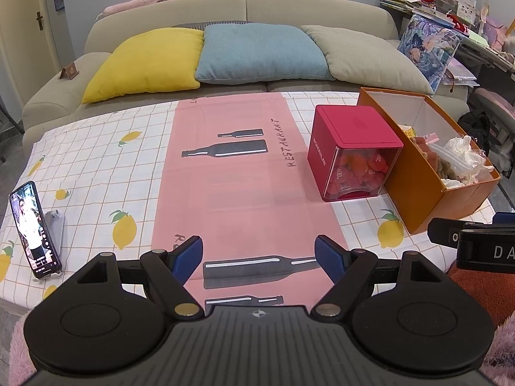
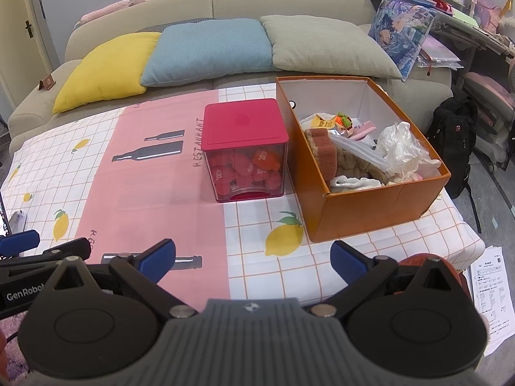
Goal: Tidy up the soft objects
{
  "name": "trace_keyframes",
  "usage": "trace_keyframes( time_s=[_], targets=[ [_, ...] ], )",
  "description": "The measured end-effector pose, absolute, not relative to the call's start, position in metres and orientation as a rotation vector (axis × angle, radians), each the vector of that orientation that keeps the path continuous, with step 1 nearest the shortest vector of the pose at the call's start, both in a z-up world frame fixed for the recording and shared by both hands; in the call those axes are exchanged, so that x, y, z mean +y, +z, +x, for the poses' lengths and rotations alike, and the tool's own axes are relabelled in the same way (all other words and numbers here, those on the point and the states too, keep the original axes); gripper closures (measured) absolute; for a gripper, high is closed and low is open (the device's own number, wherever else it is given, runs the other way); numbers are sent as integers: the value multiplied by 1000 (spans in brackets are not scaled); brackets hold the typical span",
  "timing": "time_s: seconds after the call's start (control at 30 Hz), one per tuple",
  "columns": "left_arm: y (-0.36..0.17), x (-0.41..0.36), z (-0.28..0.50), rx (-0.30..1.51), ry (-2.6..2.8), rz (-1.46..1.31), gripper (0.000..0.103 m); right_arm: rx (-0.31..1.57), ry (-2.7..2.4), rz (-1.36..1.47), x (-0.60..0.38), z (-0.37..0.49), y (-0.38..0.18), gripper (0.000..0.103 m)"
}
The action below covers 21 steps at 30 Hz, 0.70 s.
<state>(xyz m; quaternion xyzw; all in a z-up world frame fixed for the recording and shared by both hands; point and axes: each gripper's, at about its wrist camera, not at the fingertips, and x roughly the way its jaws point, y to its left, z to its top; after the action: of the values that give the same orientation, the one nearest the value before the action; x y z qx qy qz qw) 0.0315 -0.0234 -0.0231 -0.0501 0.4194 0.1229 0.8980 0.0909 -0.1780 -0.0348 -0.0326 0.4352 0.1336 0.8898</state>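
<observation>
Soft objects, a brown knitted piece (image 2: 354, 165), a tan sponge-like block (image 2: 320, 143), crumpled white plastic (image 2: 400, 148), pale folded cloth (image 2: 354, 181) and a small orange-and-green plush bit (image 2: 343, 119), lie heaped inside the open orange cardboard box (image 2: 379, 206), filling mostly its near half. The far end of that box shows bare white lining. Just to the left of the orange box, close beside it though contact cannot be judged, stands a red-lidded cube container with a clear front (image 2: 246, 148), closed and packed with red soft pieces bearing white print.

The tablecloth with lemon print and a pink centre strip (image 1: 96, 167), to the left of the orange box, carries no loose soft item in either view; a phone propped on a stand (image 1: 33, 230) sits far to the left of the box, at the table's edge.

The left gripper (image 1: 259, 255) hovers low over the pink strip, well left of the box, its blue pads spread wide with nothing between them. The right gripper (image 2: 252, 259) sits in front of the box, near its closest corner, likewise spread wide and holding nothing.

Judging by this, the gathering looks essentially done: everything soft on the table is contained. What could remain is tidying the heap within the box; the sofa cushions (image 1: 257, 51) beyond the box already lie in a row.
</observation>
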Motion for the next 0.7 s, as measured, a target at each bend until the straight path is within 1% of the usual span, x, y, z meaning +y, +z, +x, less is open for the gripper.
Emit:
trace_keyframes(
  time_s=[0.7],
  targets=[
    [-24, -24, 31, 870, 258, -110, 10, 909, 281, -71, -178, 91, -37, 3]
  ],
)
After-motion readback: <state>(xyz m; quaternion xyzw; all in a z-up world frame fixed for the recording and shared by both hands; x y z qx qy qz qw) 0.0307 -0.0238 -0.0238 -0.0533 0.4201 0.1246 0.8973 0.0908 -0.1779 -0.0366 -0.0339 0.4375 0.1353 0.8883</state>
